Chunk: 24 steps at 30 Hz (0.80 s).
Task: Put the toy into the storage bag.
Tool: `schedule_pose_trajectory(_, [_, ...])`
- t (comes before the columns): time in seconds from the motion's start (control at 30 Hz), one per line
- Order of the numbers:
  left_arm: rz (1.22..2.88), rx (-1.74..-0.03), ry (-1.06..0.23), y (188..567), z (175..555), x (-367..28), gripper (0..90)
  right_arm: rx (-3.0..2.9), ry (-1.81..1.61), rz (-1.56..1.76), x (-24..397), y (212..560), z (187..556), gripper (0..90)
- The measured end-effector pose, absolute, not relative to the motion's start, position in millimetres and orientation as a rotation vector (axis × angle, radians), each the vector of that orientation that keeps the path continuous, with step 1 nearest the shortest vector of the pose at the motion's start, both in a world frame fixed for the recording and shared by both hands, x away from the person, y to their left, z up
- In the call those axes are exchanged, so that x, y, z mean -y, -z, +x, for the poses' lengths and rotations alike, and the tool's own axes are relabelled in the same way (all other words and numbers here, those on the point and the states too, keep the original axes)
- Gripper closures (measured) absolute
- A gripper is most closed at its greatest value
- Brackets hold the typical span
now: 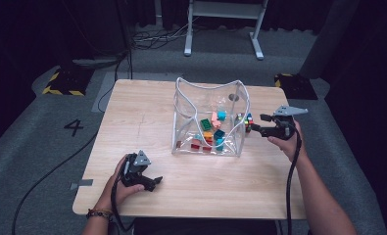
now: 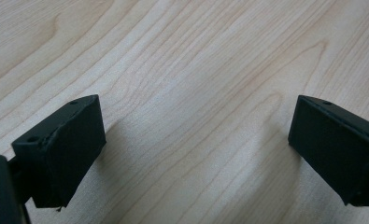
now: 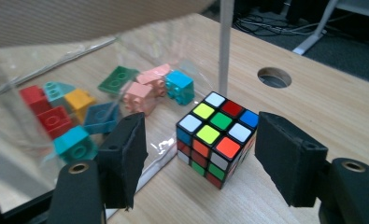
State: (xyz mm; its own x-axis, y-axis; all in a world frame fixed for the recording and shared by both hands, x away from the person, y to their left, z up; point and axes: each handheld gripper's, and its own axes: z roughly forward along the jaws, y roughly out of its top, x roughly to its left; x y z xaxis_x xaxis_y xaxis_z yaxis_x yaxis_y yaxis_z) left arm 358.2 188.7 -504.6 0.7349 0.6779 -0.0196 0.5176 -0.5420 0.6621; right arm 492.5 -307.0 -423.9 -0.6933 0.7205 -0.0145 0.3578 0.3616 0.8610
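1. Multicoloured and glossy, the puzzle cube (image 3: 216,138) sits on the pale wood desk (image 3: 313,112) right in the middle of the right gripper view, just ahead of the two black fingers (image 3: 124,158). In the high view it's the small colourful speck (image 1: 245,122) right of centre, just outside the right wall of the clear plastic bin (image 1: 208,117).

2. The relation that matters, as we read it: the cube lies straight ahead of the right gripper (image 3: 205,161), roughly centred on the gap. One finger stands at lower left of that view, the other at lower right, and the cube's near corner points back at us between them. It's turned diagonally to the fingers, so they'd meet corners and edges rather than flat faces unless the wrist twists a bit.

3. Finger state: the right gripper is partly open, wider than the cube, and grips nothing. No pad touches the cube yet.

4. The left finger is just beside the bin wall, with the toy bricks (image 3: 102,105) behind the plastic. Tight on that side, we'd guess.

5. The left gripper (image 1: 141,177) rests at lower left of the high view, well apart from the cube. Its fingers (image 2: 60,149) stand wide open over bare desk, holding nothing. So the right hand (image 1: 286,142) is clearly the nearer one.
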Motion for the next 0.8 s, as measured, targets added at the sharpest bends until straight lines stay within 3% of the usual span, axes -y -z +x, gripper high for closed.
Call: schedule_pose_trajectory(0.8, [2.271, -0.898, -0.314, 505, 358, -189, 4.0, -2.129, -1.161, 1.113, 263, 461, 522, 29.2])
